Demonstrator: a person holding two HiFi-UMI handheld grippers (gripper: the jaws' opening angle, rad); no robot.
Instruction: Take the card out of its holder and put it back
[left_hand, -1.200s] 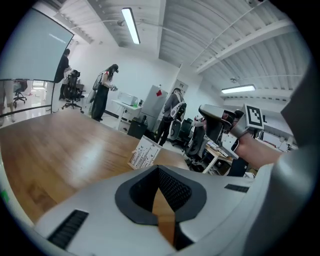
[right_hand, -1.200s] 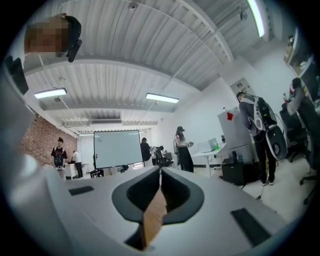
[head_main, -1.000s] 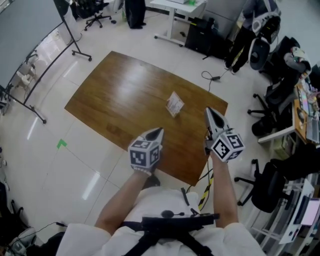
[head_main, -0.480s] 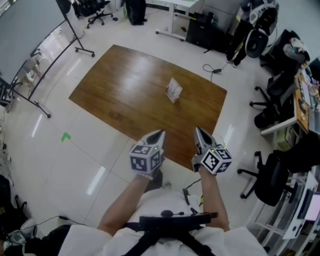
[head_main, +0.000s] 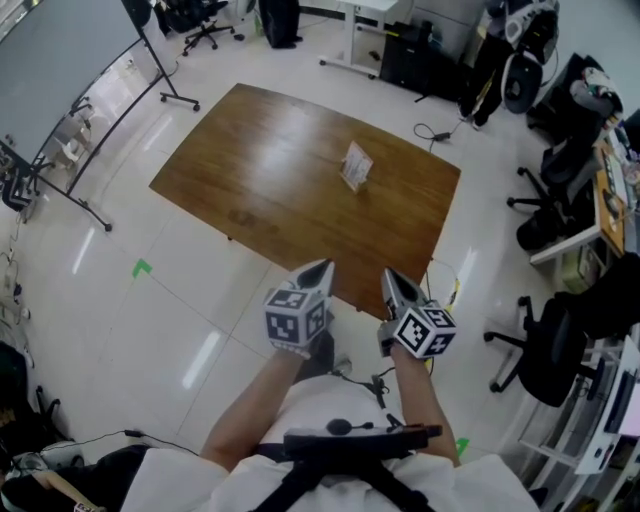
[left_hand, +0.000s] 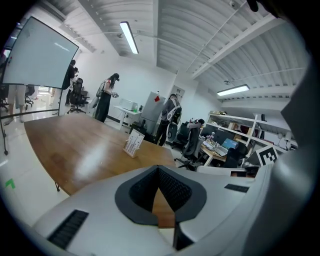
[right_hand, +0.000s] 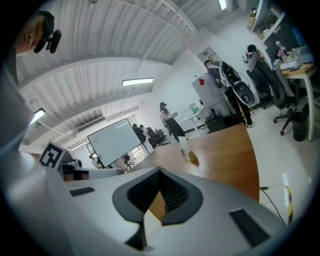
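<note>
A white printed card stands upright in its clear holder (head_main: 355, 166) on the right half of the brown wooden table (head_main: 250, 170). It also shows small in the left gripper view, as the card holder (left_hand: 133, 142), and in the right gripper view, as the card holder (right_hand: 189, 154). My left gripper (head_main: 321, 267) and right gripper (head_main: 388, 275) hang side by side in front of the table's near edge, well short of the card. Both point toward the table. Each is shut with nothing between its jaws.
A whiteboard on a wheeled stand (head_main: 60, 60) is at the left. Black office chairs (head_main: 545, 350) and desks crowd the right side. A cable (head_main: 440, 290) runs across the floor by the near right table corner. People stand at the far desks (left_hand: 107, 97).
Both grippers have drawn back from over the table toward my body, past its near edge. The right one came down and rolled. The card holder has not moved.
</note>
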